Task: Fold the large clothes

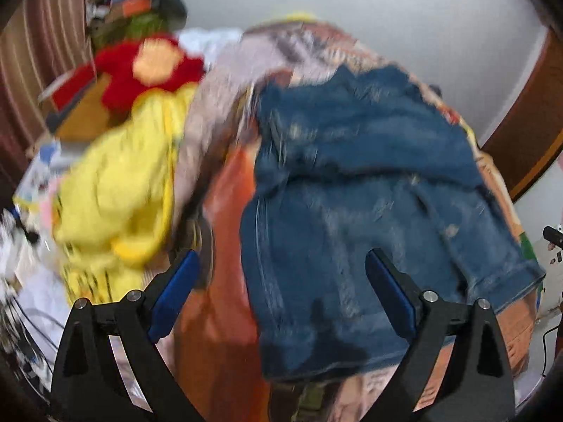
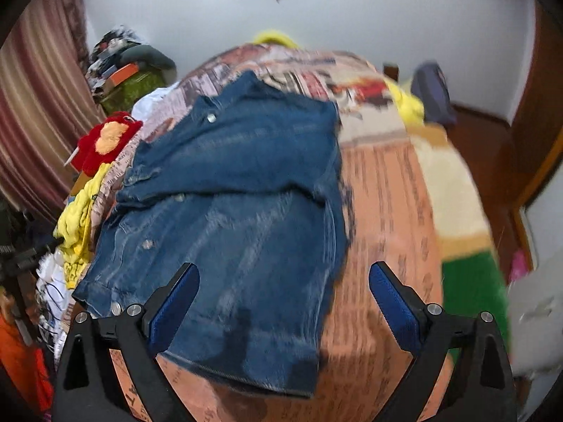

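Beside the denim jacket lie yellow clothes and a red plush.

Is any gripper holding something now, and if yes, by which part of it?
Nothing is held. The left gripper and the right gripper are both open above the denim jacket on the bed, with nothing between their fingers.

patterned bed, folded denim jacket on it, yellow garment alongside
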